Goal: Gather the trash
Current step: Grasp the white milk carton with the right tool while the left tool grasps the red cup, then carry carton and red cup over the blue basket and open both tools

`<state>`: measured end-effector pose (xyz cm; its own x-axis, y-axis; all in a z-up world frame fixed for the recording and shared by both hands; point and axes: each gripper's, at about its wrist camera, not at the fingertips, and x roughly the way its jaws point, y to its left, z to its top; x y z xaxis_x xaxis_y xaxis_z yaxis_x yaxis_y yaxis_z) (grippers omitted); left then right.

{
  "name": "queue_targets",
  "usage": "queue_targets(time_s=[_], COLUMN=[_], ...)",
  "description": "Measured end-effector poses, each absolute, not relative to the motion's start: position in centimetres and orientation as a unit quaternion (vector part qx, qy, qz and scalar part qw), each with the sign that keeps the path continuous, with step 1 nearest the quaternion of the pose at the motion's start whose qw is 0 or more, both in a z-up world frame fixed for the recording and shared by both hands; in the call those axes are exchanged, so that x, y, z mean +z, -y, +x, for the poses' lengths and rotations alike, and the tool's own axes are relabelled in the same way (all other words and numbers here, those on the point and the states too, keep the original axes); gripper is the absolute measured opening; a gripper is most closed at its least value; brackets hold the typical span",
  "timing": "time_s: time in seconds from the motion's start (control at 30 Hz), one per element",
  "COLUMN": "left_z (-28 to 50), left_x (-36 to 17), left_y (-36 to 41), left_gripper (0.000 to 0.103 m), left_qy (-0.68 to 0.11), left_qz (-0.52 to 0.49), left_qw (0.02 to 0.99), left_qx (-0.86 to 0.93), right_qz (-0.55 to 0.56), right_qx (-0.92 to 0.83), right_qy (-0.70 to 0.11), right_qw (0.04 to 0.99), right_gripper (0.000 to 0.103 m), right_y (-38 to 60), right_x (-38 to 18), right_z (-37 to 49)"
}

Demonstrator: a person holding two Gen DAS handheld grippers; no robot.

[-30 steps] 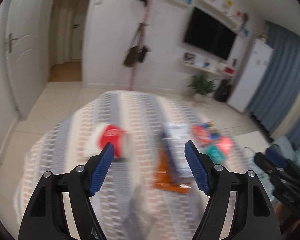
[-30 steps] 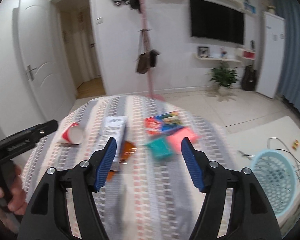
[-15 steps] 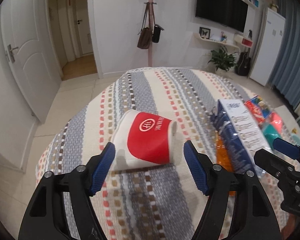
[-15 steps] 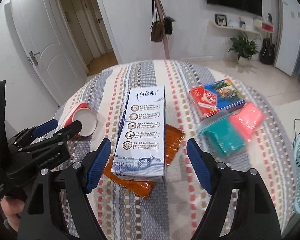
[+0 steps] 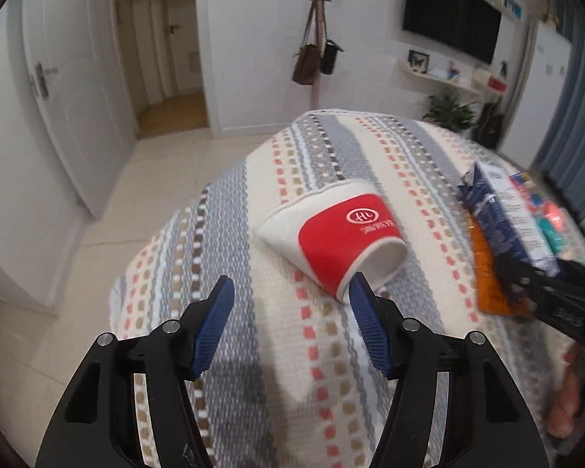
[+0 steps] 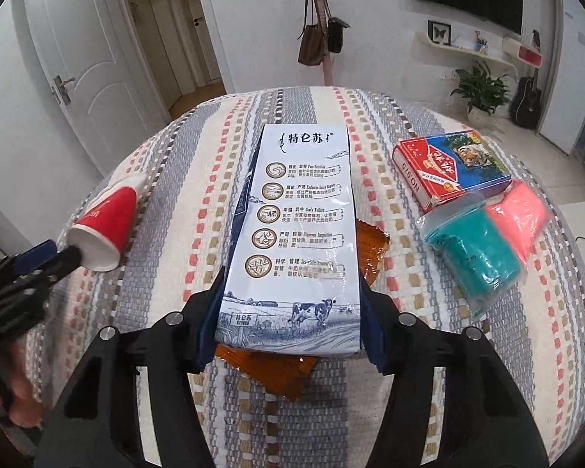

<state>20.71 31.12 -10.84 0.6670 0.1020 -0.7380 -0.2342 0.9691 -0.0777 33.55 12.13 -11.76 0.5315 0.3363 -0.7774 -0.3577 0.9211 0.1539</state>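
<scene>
Red-and-white paper cup (image 5: 333, 240) on its side at the left part of the striped tablecloth (image 5: 292, 370), mouth toward the left gripper (image 5: 290, 292), spread wide, right fingertip touching the rim. White milk carton (image 6: 296, 230) flat mid-table over an orange wrapper (image 6: 277, 374), near end between the right gripper (image 6: 288, 292), wide apart, not visibly clamped.
</scene>
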Motion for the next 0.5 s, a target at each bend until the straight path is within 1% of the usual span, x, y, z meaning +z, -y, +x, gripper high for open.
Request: queue_targets(time_s=[0.07, 0.13, 0.17, 0.27, 0.4, 0.5], left_z=[20.4, 20.5, 20.9, 23.1, 25.0, 25.9], left_x=[-10.2, -9.4, -9.2, -9.4, -11.0, -11.9], left_y=[-31.4, -31.4, -31.4, -31.4, -31.2, -30.8], left_gripper=[0.069, 0.084, 0.086, 0.087, 0.087, 0.087], left_qy=[-0.389, -0.375, -0.374, -0.397, -0.429, -0.437], left_qz=[-0.113, -0.150, -0.164, -0.197, -0.215, -0.221], left_qw=[0.913, 0.915, 0.913, 0.896, 0.875, 0.869], left_qx=[0.055, 0.024, 0.019, 0.029, 0.063, 0.078], right_qz=[-0.014, -0.014, -0.013, -0.005, 0.007, 0.013], right_qx=[0.199, 0.199, 0.199, 0.205, 0.213, 0.220], right_qy=[-0.434, -0.428, -0.427, -0.426, -0.422, -0.418], right_qw=[0.879, 0.882, 0.882, 0.881, 0.881, 0.881], right_gripper=[0.055, 0.055, 0.055, 0.055, 0.055, 0.055], right_y=[-12.1, -12.0, -11.9, -11.6, -11.2, -11.0], right_x=[-11.6, -11.5, -11.5, -11.5, -11.4, -11.3], right_z=[33.4, 33.3, 33.3, 33.5, 33.6, 33.5])
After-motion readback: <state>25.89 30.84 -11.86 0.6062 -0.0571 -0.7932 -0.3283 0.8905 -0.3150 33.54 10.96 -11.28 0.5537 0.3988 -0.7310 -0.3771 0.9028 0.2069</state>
